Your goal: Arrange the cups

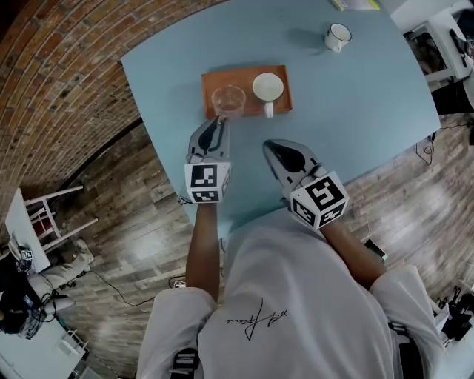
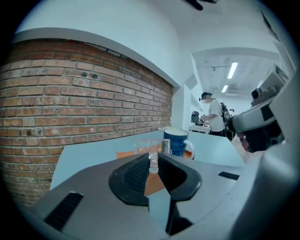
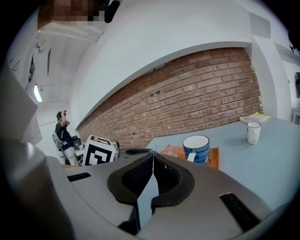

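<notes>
An orange tray [image 1: 244, 78] on the light blue table holds a clear glass cup [image 1: 227, 98] on its left and a blue mug [image 1: 267, 87] with a white inside on its right. My left gripper [image 1: 219, 121] reaches the glass cup's near side. In the left gripper view its jaws [image 2: 153, 159] are shut on the cup's clear handle, with the glass cup [image 2: 147, 146] and blue mug [image 2: 176, 140] just beyond. My right gripper [image 1: 271, 146] hovers shut and empty in front of the tray, below the blue mug [image 3: 197, 147]. A white mug [image 1: 338, 36] stands alone at the far right.
A yellow pad [image 1: 355, 4] lies at the table's far edge. The table's near edge runs under both grippers. A brick wall [image 2: 70, 93] lies to the left. A white chair [image 1: 44, 215] stands on the wooden floor at left. A person [image 2: 215, 112] stands far behind.
</notes>
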### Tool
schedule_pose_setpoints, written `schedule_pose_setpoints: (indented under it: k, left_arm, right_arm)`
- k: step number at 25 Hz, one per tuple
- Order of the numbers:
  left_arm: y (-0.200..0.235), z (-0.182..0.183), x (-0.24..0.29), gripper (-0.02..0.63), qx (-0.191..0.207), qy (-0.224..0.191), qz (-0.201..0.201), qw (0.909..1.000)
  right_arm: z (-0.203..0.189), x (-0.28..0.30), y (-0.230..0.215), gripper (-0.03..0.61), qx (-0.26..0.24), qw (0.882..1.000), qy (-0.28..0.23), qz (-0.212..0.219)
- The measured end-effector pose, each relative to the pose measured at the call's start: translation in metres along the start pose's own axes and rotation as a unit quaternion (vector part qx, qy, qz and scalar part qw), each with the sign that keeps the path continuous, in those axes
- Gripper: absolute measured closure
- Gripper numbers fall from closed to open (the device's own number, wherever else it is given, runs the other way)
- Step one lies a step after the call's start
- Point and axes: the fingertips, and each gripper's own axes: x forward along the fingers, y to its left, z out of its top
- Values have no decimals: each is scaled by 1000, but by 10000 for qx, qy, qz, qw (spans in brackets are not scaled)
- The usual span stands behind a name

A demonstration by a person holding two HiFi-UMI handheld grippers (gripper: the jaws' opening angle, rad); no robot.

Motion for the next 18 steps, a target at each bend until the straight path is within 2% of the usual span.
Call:
schedule_pose_setpoints:
  k: [11,18]
  left_arm:
    - [0,6,10,560,-223,-227,415,9986]
    - [3,6,16,560,-225,-327,717,9966]
  right_arm:
    - [-1,-16,-12,555,-128,9998,84,-107]
    - [-3,-16,-14,555,-213,9996,184,-73]
